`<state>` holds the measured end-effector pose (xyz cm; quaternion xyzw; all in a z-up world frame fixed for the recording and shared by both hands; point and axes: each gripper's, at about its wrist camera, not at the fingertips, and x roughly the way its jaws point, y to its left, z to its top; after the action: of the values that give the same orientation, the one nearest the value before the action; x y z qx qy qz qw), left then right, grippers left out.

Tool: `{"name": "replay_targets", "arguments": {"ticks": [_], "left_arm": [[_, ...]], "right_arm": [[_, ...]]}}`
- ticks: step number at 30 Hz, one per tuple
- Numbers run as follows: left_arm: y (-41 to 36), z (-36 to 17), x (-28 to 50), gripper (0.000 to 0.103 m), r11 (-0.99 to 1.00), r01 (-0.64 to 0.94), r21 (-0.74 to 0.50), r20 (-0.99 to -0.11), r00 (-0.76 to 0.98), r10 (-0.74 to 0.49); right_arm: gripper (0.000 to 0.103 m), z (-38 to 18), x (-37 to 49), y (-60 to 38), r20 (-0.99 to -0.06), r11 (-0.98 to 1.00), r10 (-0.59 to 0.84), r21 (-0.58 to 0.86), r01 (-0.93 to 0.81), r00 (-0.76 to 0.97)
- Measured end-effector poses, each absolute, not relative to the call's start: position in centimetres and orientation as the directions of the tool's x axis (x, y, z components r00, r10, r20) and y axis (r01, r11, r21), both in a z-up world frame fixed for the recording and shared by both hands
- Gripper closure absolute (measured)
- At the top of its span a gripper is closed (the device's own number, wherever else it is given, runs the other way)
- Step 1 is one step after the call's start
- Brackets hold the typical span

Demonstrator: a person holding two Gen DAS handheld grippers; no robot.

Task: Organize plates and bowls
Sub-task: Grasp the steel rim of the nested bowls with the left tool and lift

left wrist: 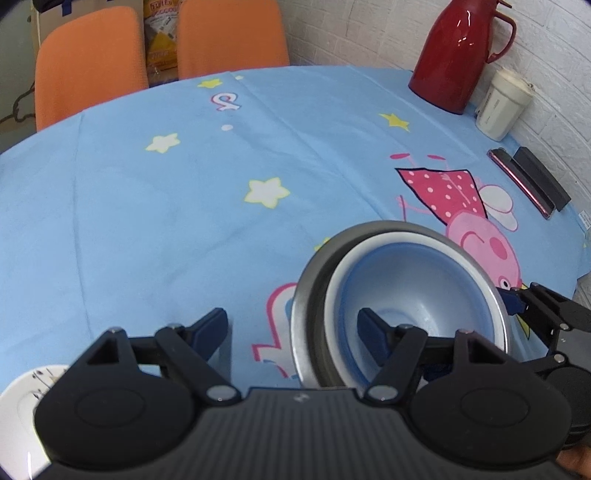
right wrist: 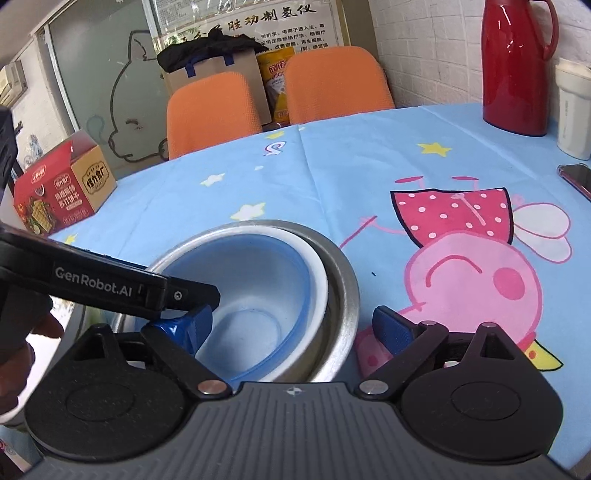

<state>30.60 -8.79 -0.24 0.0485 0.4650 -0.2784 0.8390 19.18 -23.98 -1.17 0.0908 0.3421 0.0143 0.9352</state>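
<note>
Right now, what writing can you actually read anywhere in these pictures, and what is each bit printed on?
"GenRobot.AI": white letters on the black arm of the left tool, seen by the right camera.
Large Chinese characters on the wall poster: readable in size, small print below blurred.
Chinese print on the red snack box: too small to read surely.
Yellow bag and white cup labels: blurred.

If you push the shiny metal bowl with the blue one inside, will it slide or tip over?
The metal bowl looks smooth and sits on a soft tablecloth, so it would probably slide, maybe bunching the cloth. The blue bowl sits tilted inside it, so that one may rock or clatter. Both look stiff, probably light.
</note>
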Motion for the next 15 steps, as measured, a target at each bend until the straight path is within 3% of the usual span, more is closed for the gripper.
{"name": "replay_targets", "arguments": {"ticks": [15], "left_arm": [[-9.56,-0.34,30.98,0.033,0.844,0.507,-0.172,-0.826,0.393,-0.404]], "right_arm": [[0.026,-1.43,18.89,-23.55,-0.619,0.988,0.11,0.152,-0.019,0.778]]}}
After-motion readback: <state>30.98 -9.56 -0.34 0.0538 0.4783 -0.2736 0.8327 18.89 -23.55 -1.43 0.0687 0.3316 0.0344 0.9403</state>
